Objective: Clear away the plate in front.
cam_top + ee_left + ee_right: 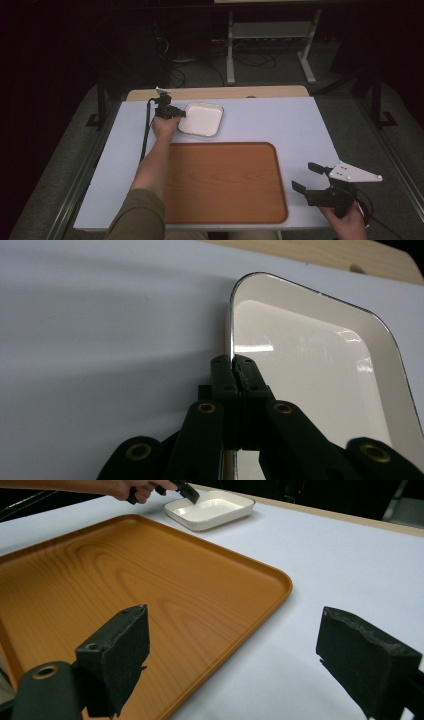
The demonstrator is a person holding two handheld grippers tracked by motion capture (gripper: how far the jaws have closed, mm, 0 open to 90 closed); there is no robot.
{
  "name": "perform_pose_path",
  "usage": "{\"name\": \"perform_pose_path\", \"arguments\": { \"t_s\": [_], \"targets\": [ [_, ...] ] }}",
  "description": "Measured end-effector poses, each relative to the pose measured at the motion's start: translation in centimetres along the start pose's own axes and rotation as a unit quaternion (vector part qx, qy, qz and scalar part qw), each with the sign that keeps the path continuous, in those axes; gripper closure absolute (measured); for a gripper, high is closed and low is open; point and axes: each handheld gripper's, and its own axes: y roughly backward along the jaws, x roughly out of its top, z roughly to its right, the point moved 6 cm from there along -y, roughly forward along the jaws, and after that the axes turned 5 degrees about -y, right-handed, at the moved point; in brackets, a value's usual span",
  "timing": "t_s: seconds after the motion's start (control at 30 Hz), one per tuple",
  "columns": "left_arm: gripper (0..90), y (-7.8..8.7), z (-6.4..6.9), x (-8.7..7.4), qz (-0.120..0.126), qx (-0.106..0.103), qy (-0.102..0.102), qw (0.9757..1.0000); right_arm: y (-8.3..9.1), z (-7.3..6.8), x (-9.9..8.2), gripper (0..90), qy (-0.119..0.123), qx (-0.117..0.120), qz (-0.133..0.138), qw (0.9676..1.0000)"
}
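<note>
A white square dish (201,119) lies on the white table behind the wooden tray (225,182). My left gripper (183,114) is shut on the dish's left rim; in the left gripper view the black jaws pinch the thin dark-edged rim (233,360) of the dish (310,365). My right gripper (307,177) hovers at the table's front right, open, with nothing between its jaws. In the right gripper view its two pads (122,645) stand wide apart over the tray's corner (150,595), and the dish (210,509) with the other hand on it shows far off.
The orange-brown tray (280,200) takes up the front middle of the table. A bare wooden strip (220,93) runs along the table's far edge. Behind it are metal stand legs (231,50) and cables on the floor.
</note>
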Motion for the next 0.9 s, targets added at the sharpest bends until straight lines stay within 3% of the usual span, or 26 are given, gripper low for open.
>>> {"name": "perform_pose_path", "arguments": {
  "t_s": [0.4,0.9],
  "targets": [
    [89.0,2.6,1.0,1.1,0.039,-0.018,0.000,0.9991,-0.1,0.0,0.0,13.0,-0.003,0.003,0.002,1.0000],
    [89.0,6.1,1.1,0.8,0.069,-0.033,-0.003,0.9971,0.1,-0.3,0.3,13.1,0.001,0.007,0.012,0.9999]
  ]
}}
